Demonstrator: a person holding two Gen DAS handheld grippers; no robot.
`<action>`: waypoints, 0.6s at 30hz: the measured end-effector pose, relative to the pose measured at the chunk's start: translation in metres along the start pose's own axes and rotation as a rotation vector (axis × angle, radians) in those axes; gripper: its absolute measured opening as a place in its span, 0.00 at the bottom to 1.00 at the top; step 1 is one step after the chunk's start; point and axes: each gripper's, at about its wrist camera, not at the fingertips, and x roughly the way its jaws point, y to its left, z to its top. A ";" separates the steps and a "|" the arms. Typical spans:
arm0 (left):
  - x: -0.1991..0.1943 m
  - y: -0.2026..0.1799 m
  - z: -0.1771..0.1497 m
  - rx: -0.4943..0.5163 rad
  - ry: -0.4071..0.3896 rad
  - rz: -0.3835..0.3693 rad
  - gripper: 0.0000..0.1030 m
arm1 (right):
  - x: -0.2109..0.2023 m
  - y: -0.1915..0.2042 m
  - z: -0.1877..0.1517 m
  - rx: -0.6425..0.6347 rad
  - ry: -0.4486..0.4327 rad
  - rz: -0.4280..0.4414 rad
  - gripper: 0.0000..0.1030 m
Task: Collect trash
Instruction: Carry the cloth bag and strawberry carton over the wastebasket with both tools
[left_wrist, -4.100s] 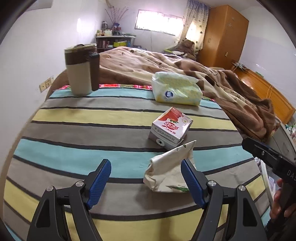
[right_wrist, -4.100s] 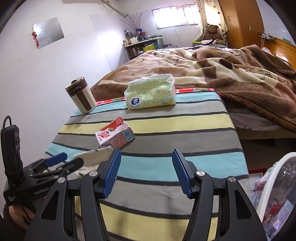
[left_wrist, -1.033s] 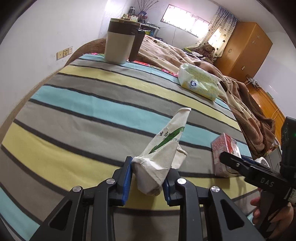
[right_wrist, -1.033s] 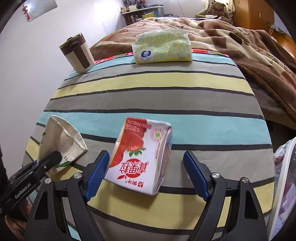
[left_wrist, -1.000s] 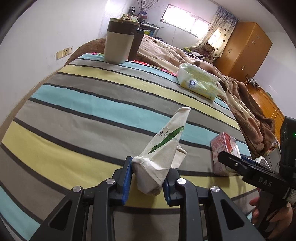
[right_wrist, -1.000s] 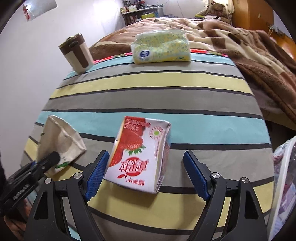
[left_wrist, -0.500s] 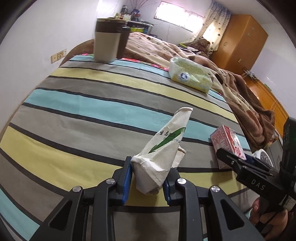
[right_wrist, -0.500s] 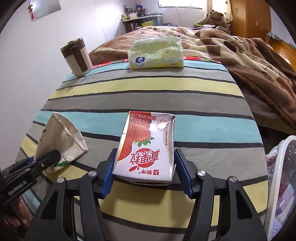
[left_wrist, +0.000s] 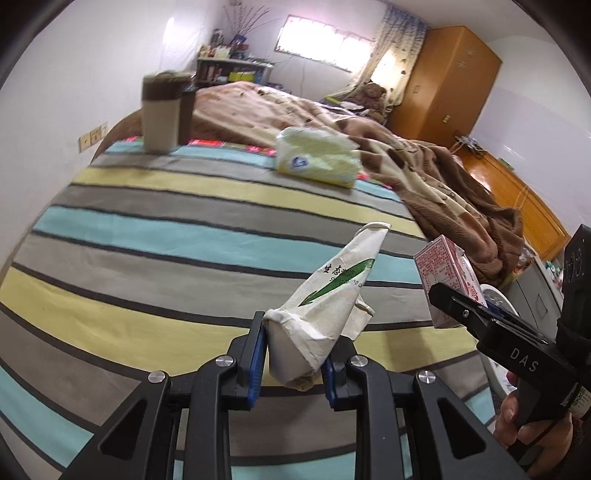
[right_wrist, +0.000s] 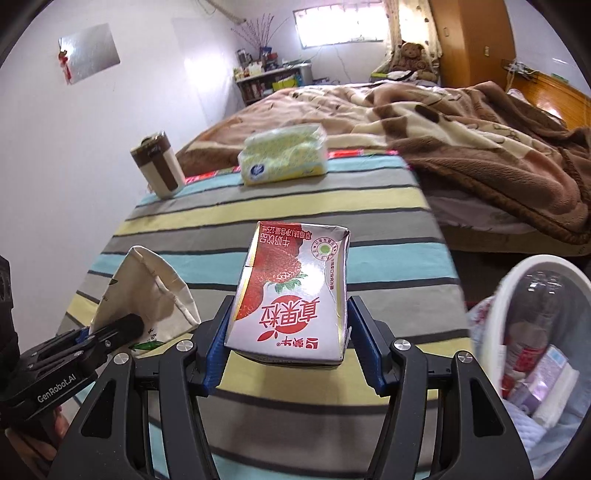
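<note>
My left gripper (left_wrist: 293, 354) is shut on a crumpled white paper bag (left_wrist: 325, 306) with a green leaf print and holds it above the striped table (left_wrist: 147, 229). The bag also shows at the left of the right wrist view (right_wrist: 147, 291). My right gripper (right_wrist: 291, 350) is shut on a red and white strawberry milk carton (right_wrist: 295, 291), lifted off the table. The carton shows at the right of the left wrist view (left_wrist: 448, 273). A white trash bin (right_wrist: 517, 295) holding wrappers stands on the floor to the right of the table.
A brown and cream travel mug (right_wrist: 159, 164) stands at the table's far left corner. A yellow tissue pack (right_wrist: 282, 153) lies at the far edge. A bed with a brown blanket (right_wrist: 461, 147) is behind and to the right of the table.
My right gripper has closed on the carton and lifted it. My left gripper keeps its hold on the paper bag and has raised it. Both views have swung towards the bin side.
</note>
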 end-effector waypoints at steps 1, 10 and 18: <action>-0.003 -0.008 -0.001 0.006 -0.006 -0.012 0.26 | -0.006 -0.003 0.000 0.002 -0.012 -0.003 0.59; -0.019 -0.067 -0.008 0.079 -0.038 -0.064 0.26 | -0.049 -0.038 -0.002 0.032 -0.086 -0.037 0.59; -0.024 -0.117 -0.012 0.147 -0.052 -0.120 0.26 | -0.077 -0.069 -0.008 0.076 -0.132 -0.081 0.59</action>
